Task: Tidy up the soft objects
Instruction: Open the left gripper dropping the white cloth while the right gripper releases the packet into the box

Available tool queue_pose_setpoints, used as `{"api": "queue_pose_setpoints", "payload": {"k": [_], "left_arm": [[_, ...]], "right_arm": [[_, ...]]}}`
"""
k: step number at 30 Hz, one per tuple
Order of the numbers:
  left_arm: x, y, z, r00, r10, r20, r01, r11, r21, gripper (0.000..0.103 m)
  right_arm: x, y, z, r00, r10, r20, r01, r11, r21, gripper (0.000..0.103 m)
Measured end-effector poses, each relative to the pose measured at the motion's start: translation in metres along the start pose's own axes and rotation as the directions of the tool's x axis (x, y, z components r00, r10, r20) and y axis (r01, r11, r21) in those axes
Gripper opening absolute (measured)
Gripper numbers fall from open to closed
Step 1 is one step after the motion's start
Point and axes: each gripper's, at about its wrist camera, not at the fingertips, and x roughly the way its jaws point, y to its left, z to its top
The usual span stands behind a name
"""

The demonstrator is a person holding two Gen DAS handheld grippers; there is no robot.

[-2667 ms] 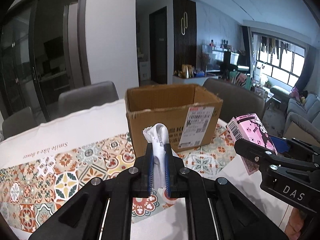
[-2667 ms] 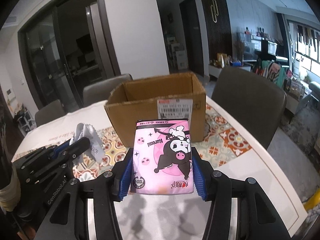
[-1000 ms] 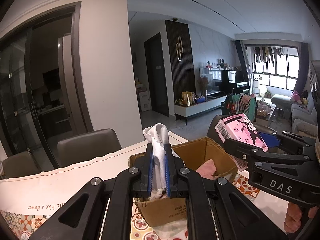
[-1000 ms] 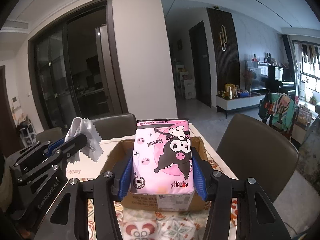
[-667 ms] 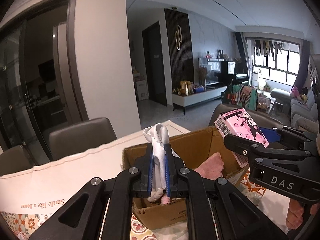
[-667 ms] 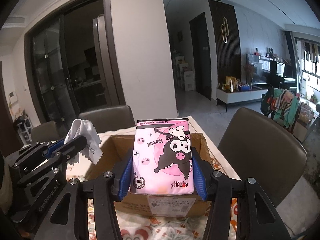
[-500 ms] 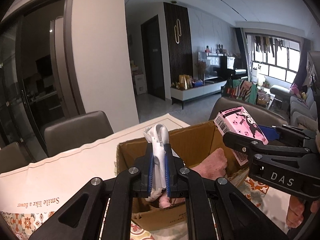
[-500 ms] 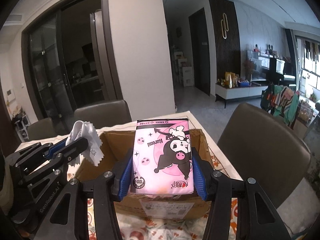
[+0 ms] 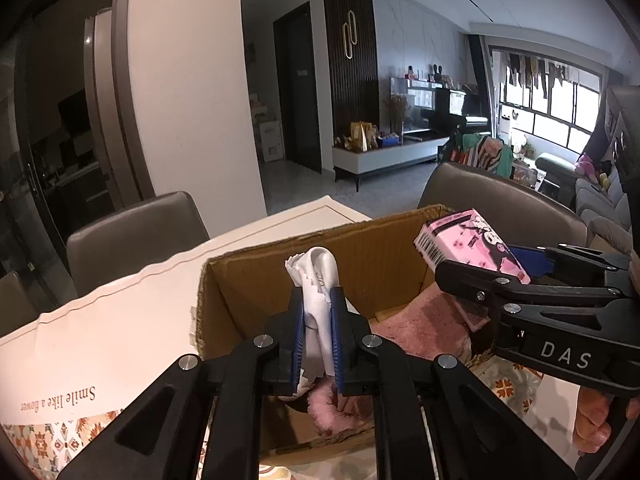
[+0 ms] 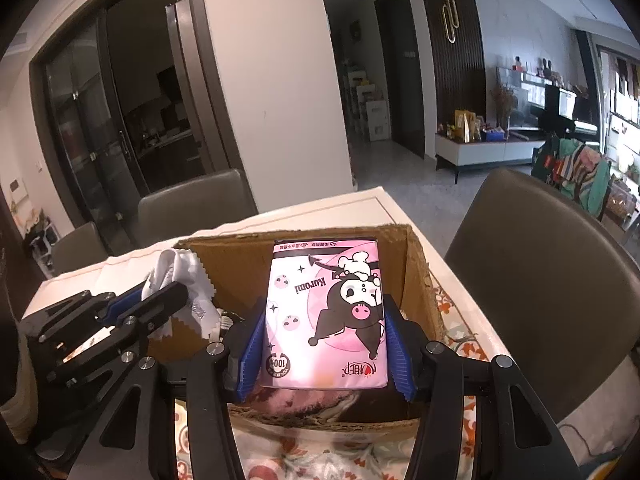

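One cardboard box [image 9: 372,248], one white cloth [image 9: 318,300], one pink tissue pack [image 10: 326,312], three chairs, two tools.

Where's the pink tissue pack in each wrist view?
Left wrist view: pink tissue pack at right of centre, clamped in the right claw, over the far right corner of the cardboard box.
Right wrist view: pack dead centre, upright between the blue pads, above the open box.
Shared landmark: the cardboard box; also the white cloth.
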Motion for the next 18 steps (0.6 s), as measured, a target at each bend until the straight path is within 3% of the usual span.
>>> {"api": "queue_pose_setpoints", "payload": {"k": [2,6,11,18], "left_arm": [[0.002,0.0,0.0,1.0,0.005,-0.004,-0.005,1.0,0.003,0.028],[0.003,0.002,-0.001,1.0,0.003,-0.003,-0.003,1.0,-0.007,0.039],[0.002,0.004,0.0,1.0,0.009,0.0,-0.009,1.0,-0.011,0.048],[-0.022,0.006,-0.004,0.999,0.049,0.023,-0.048,0.998,-0.032,0.05]], "right_arm": [[0.003,-0.002,0.001,1.0,0.004,-0.011,-0.004,1.0,0.008,0.055],[0.005,-0.004,0.0,1.0,-0.005,-0.017,0.005,1.0,0.012,0.058],[-0.002,-0.004,0.001,1.0,-0.019,0.001,0.019,1.0,0.007,0.058],[-0.023,0.004,-0.001,0.998,-0.061,0.033,0.061,0.998,-0.012,0.058]]}}
